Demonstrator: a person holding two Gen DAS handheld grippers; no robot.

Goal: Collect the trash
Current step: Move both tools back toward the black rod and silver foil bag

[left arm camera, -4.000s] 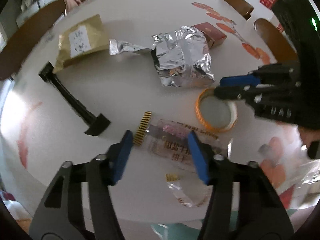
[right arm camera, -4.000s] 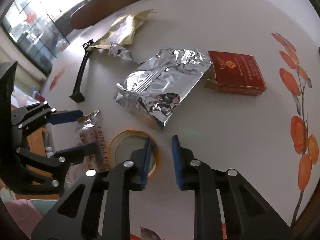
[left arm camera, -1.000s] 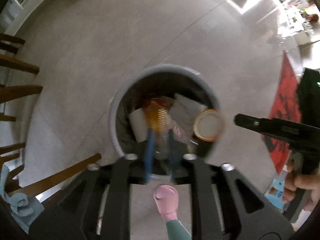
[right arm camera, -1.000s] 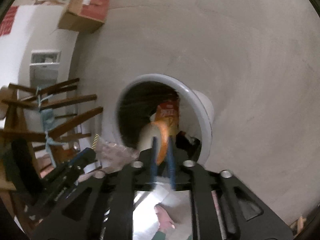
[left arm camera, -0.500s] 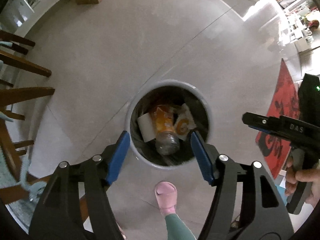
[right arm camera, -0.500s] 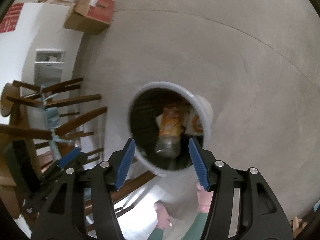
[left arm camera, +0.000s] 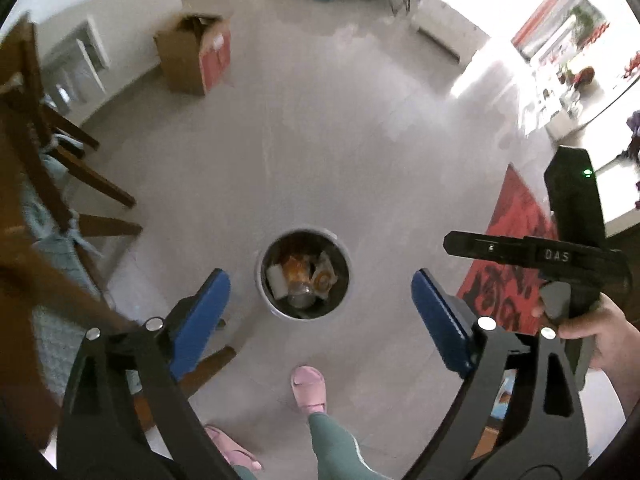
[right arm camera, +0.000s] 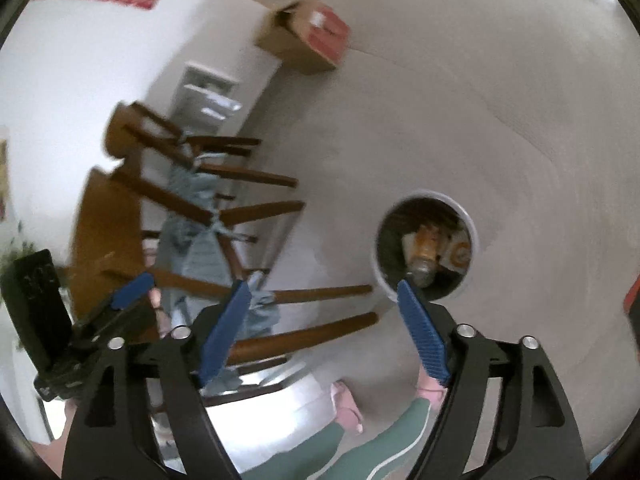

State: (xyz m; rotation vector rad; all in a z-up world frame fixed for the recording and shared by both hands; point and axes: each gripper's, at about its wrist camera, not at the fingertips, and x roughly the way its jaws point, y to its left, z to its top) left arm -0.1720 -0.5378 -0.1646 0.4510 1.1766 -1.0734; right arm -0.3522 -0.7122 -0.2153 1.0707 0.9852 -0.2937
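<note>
A round grey trash bin [left arm camera: 345, 258] stands on the floor far below, holding an orange wrapper, a clear packet and an orange-rimmed lid. My left gripper [left arm camera: 320, 308] is open and empty, high above the bin. My right gripper [right arm camera: 324, 324] is open and empty, with the bin [right arm camera: 472, 228] beyond its right finger. In the left wrist view the right gripper's body [left arm camera: 540, 256] shows at the right, held by a hand. In the right wrist view the left gripper [right arm camera: 120, 304] shows at the lower left.
Wooden chairs with blue cushions [left arm camera: 52, 216] stand to the left, also in the right wrist view [right arm camera: 208, 216]. A cardboard box [left arm camera: 192, 56] sits by the wall. A red mat [left arm camera: 512, 260] lies at the right. The person's pink slippers [left arm camera: 308, 388] are below.
Both grippers opened and dropped the packet and the lid into the bin. They have since risen well above it; the bin looks much smaller now.
</note>
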